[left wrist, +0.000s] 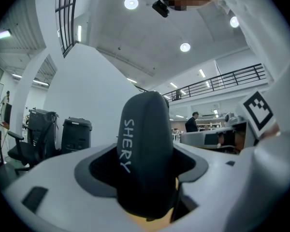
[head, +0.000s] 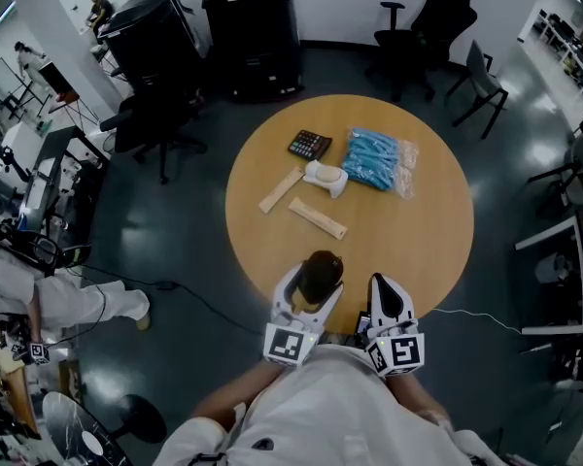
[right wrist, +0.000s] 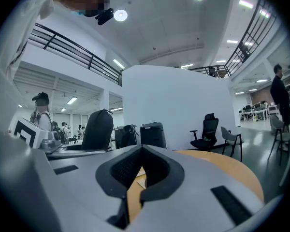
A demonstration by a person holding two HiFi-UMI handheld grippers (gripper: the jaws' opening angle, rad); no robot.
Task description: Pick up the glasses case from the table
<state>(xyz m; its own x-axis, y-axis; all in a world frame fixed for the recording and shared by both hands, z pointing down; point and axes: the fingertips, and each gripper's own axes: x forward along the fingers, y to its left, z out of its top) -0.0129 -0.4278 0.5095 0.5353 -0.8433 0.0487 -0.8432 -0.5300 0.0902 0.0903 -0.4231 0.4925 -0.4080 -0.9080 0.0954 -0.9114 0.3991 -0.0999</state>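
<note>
Near rim of the round light-wood table (head: 423,231) sits right under both my grippers. Bare wood runs ahead as far as two pale wooden strips (head: 318,218) at mid-table. The right half of the top is bare too. Beyond the strips are a black calculator (head: 309,145), a white moulded object (head: 326,178) and a clear bag of blue items (head: 373,159). Dark floor rings the table, with black office chairs (head: 437,27) at the far side.

My left gripper (head: 314,282) has its jaws spread wide, clamped on the dark rounded glasses case (head: 321,272), which sits at the near table edge. I cannot tell whether it is clear of the wood.

White lettering (left wrist: 128,146) on the case reads SHERY, running down its length.

In the left gripper view the case stands on end, long axis upright and crosswise to my jaws, rounded end up.

My right gripper (head: 387,289) is just beside it, jaw tips together, holding nothing.
</note>
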